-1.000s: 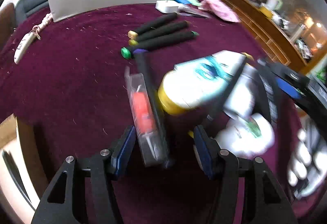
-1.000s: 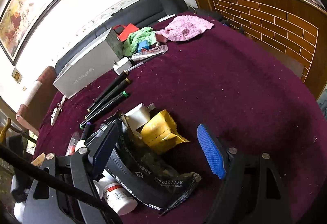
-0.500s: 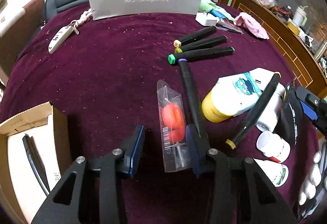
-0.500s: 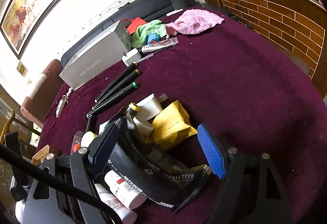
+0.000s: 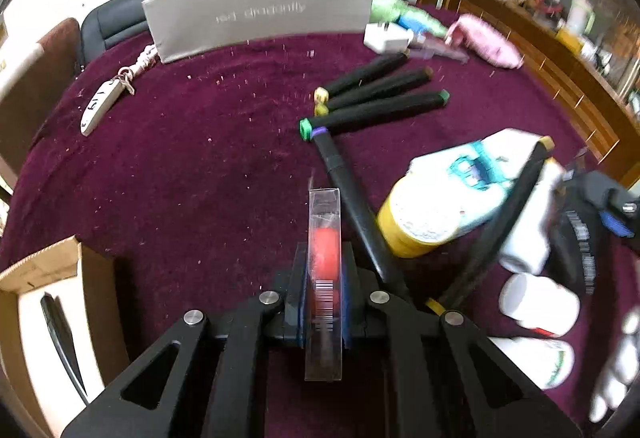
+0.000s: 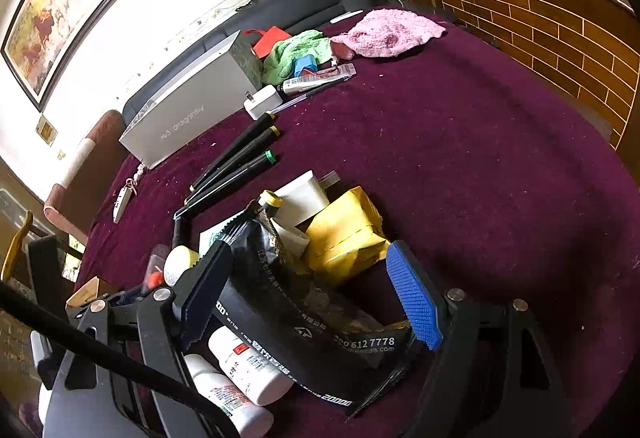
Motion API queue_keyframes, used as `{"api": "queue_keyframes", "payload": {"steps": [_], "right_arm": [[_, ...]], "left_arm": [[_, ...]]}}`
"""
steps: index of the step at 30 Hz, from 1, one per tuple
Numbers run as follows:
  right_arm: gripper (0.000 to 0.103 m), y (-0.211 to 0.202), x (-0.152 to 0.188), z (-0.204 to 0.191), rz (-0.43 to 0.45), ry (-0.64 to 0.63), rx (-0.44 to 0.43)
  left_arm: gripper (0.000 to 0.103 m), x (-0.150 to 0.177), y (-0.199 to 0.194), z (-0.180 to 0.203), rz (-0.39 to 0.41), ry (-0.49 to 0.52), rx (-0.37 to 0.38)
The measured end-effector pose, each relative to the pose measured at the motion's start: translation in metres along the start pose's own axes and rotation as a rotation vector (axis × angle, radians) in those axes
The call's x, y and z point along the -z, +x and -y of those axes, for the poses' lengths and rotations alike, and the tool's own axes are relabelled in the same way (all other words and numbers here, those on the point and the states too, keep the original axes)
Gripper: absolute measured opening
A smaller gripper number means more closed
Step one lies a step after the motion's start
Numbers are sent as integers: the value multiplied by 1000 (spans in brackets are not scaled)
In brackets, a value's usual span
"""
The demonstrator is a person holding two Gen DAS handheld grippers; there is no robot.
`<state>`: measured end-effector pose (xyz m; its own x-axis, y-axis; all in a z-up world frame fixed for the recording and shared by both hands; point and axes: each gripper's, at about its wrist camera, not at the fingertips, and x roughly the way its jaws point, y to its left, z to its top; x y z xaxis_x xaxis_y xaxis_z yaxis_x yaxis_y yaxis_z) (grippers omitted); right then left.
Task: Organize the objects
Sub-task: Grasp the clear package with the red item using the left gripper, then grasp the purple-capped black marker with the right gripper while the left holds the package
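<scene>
Left hand-held gripper (image 5: 323, 292) clamped on clear packet (image 5: 324, 238)

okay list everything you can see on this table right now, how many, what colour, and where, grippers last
clear packet: one, red piece inside, clamped in the left gripper
marker pens: three side by side, black, mid-table; a fourth beside the packet, a fifth leaning on the pile
grey box: one, far edge
white charger: one, by the box
towels: green and pink, far side
yellow-capped tube: one, white and teal, right pile
white bottles: two, near edge
black pouch: one, between the right jaws, untouched
yellow packet: one, behind pouch
cardboard box: one, near left
left gripper: shut on packet
right gripper: open
</scene>
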<state>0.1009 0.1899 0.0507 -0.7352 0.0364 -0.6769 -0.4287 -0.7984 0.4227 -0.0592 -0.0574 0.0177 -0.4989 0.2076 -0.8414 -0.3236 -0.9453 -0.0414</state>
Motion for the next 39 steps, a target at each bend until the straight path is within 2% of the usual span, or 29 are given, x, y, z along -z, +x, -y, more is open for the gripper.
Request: {"api": "queue_keyframes", "payload": {"steps": [6, 12, 13, 16, 19, 21, 24, 27, 33, 37, 39], "right_arm": [[80, -5, 1, -10, 39, -48, -29], [80, -12, 4, -30, 94, -151, -7], [80, -14, 2, -32, 79, -141, -21], [80, -27, -2, -53, 25, -138, -132], [80, -25, -6, -96, -80, -211, -267], [80, -10, -8, -124, -162, -241, -314], [79, 27, -13, -158, -231, -301, -228], [67, 69, -20, -177, -302, -338, -125], [53, 119, -15, -186, -394, -380, 37], [37, 140, -5, -189, -455, -395, 113], [33, 145, 4, -186, -502, -389, 132]], "left_arm": [[10, 26, -79, -26, 141, -105, 112], [10, 81, -170, -65, 297, -203, 192], [10, 90, -182, -71, 315, -212, 200], [10, 116, -204, -89, 351, -209, 168], [10, 136, -211, -108, 367, -229, 150], [10, 146, -212, -119, 377, -256, 156], [10, 155, -211, -135, 393, -294, 173], [10, 167, -208, -149, 396, -327, 180], [10, 176, -194, -174, 384, -375, 203], [10, 177, -184, -179, 375, -382, 208], [10, 181, -183, -182, 371, -384, 214]]}}
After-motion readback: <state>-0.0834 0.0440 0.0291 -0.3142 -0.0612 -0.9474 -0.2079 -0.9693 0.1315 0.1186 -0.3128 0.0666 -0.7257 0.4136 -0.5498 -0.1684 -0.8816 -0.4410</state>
